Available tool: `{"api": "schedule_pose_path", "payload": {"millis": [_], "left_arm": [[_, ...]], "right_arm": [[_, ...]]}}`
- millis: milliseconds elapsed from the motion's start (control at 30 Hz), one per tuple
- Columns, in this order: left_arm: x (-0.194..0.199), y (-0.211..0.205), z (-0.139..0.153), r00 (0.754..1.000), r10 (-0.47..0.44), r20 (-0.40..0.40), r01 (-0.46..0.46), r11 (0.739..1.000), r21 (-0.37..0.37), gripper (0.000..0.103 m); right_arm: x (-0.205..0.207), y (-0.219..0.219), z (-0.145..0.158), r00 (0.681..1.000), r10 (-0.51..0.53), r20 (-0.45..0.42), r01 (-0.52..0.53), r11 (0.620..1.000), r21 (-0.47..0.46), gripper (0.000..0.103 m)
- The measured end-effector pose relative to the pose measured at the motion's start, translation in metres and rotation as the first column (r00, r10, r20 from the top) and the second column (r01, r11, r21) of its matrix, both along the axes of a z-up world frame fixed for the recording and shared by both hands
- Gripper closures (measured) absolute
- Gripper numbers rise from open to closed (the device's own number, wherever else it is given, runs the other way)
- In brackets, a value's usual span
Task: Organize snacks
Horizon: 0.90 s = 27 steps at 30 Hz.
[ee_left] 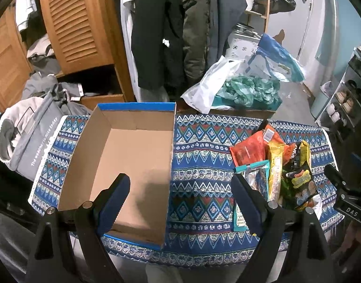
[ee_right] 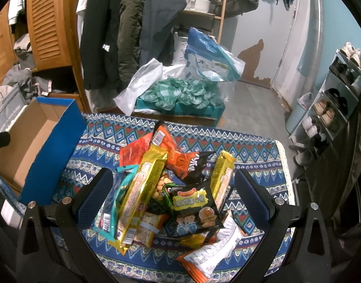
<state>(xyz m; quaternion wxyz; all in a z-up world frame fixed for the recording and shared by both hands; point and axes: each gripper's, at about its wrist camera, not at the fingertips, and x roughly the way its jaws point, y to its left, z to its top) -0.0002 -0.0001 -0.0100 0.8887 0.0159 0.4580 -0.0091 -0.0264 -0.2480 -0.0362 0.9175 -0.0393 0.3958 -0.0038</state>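
An empty cardboard box [ee_left: 133, 155] with blue outer walls sits on the left of the patterned tablecloth [ee_left: 199, 155]. My left gripper [ee_left: 180, 188] hangs open above the box's near right edge, holding nothing. A pile of snack packets [ee_right: 171, 188] lies on the right of the cloth: gold bars [ee_right: 142, 188], orange bags [ee_right: 171, 146], a black bag [ee_right: 197, 207], a teal packet [ee_right: 112, 202] and a white packet [ee_right: 218, 245]. My right gripper [ee_right: 171, 184] is open above the pile, its fingers straddling it. The box [ee_right: 39, 146] shows at the left of the right wrist view.
The small table [ee_right: 263, 155] ends just beyond the cloth on all sides. Behind it are hanging coats [ee_left: 171, 35], a wooden louvred wardrobe [ee_left: 69, 23], plastic bags on a carton [ee_right: 180, 89], a grey laundry bag [ee_left: 27, 136] at left and a shoe rack [ee_right: 333, 99] at right.
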Motion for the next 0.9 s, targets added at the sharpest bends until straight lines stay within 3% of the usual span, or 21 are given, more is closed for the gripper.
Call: {"api": "schedule_pose_path", "payload": {"millis": [600, 900], "left_arm": [[0.0, -0.001, -0.004, 1.0, -0.004, -0.001, 0.004, 1.0, 0.006, 0.014], [0.008, -0.017, -0.023, 0.998, -0.031, -0.058, 0.031, 1.0, 0.005, 0.014]], "right_arm": [[-0.001, 0.0, 0.0, 1.0, 0.0, 0.002, 0.0, 1.0, -0.004, 0.002], [0.001, -0.008, -0.005, 1.0, -0.003, -0.027, 0.002, 1.0, -0.02, 0.002]]}}
